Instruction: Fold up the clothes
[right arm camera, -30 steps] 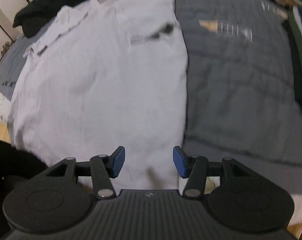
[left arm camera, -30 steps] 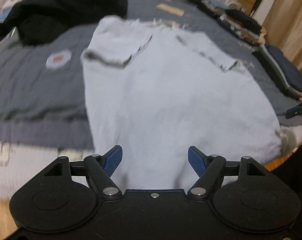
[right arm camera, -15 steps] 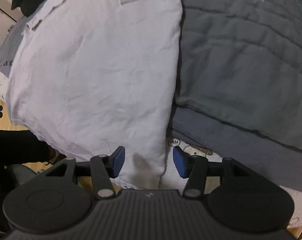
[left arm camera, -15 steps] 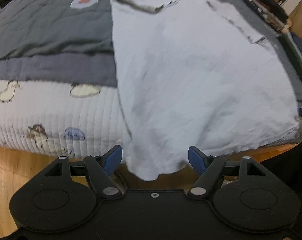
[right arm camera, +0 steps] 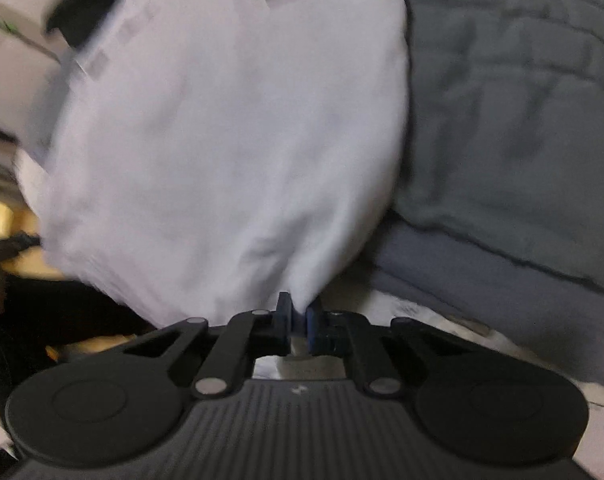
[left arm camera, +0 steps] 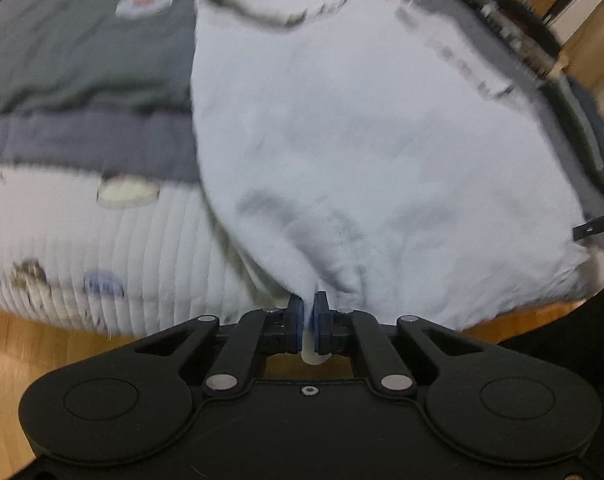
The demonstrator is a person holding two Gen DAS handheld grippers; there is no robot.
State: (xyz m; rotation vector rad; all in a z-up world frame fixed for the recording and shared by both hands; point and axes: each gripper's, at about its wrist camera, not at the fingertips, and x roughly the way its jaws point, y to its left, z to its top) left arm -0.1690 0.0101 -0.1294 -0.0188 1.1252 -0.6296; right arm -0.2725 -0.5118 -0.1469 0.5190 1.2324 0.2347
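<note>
A white T-shirt lies spread on the bed, its hem hanging over the near edge. My left gripper is shut on the hem's left corner, with cloth bunched between the blue pads. In the right wrist view the same T-shirt fills the left and middle. My right gripper is shut on the hem's right corner. The far sleeves and collar are blurred. A tip of the right gripper shows at the right edge of the left wrist view.
A grey quilt covers the bed, over a white ribbed sheet with small printed figures. Wooden floor lies below the bed's edge. Folded dark clothes sit along the right side. Grey quilt fills the right of the right wrist view.
Both grippers have dropped to the shirt's hem at the bed's edge and gone from open to shut on it. The hem now bunches up toward each gripper.
</note>
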